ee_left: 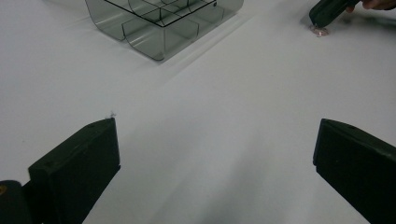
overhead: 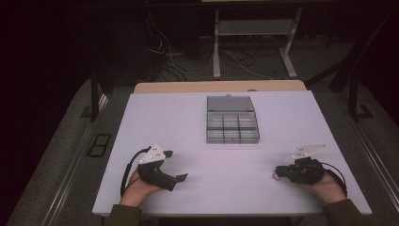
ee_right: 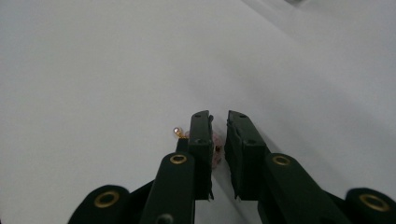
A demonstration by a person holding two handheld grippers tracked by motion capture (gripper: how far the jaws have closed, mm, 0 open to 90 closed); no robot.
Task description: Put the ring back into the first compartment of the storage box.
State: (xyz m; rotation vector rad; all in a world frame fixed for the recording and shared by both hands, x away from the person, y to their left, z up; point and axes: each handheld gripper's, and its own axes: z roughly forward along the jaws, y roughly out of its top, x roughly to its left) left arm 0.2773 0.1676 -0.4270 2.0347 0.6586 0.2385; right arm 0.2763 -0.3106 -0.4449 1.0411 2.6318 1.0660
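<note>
The white worktop [overhead: 197, 122] carries a clear compartment box [overhead: 232, 126], lid open, near the middle of its far edge. The left gripper [overhead: 176, 165] rests near the near-left corner, jaws spread wide with nothing between them. The right gripper [ee_right: 218, 133], near the near-right corner, has its jaws nearly together on a small pinkish trinket [ee_right: 215, 148] with a gold-coloured fitting, which lies on the worktop.

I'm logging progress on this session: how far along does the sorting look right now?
Barely started. Done: the clear divided box stands open mid-table, its compartments looking empty. In hand: the right claw is nearly closed around a small pinkish trinket on the white table; whether it is gripped is unclear. The left claw waits wide open. Left: carrying the trinket to the box.
</note>
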